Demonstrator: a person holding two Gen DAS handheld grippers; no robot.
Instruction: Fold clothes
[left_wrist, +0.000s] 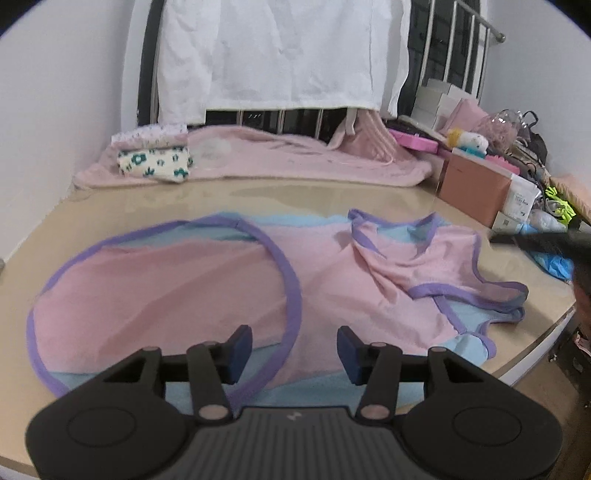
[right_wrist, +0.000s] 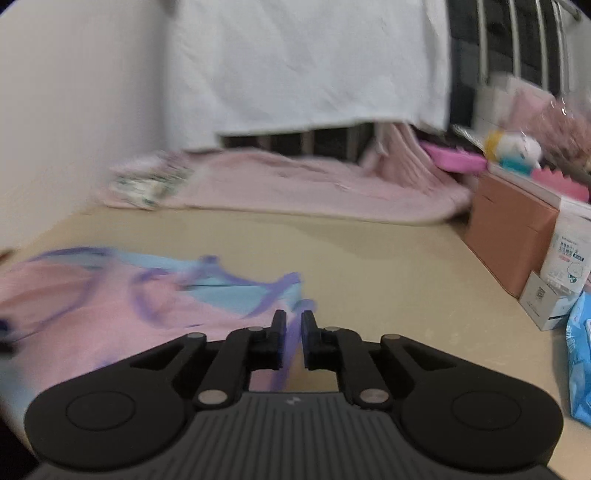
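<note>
A pink garment (left_wrist: 184, 288) with purple trim and a light blue underside lies spread on the beige table (left_wrist: 295, 195), its right part rumpled. My left gripper (left_wrist: 294, 339) hovers open over the garment's near edge, with the purple trim loop below its left finger and nothing between the pads. In the blurred right wrist view the same garment (right_wrist: 92, 306) lies to the left. My right gripper (right_wrist: 293, 325) is at its right edge, jaws nearly together with a purple trim strip (right_wrist: 291, 347) pinched between the pads.
Folded clothes (left_wrist: 153, 155) sit on a pink blanket (left_wrist: 295, 158) at the table's back. A brown box (left_wrist: 472, 184), small white cartons (right_wrist: 543, 302) and a blue packet (right_wrist: 580, 350) crowd the right side. A dark blurred shape (left_wrist: 535, 240) crosses the right edge.
</note>
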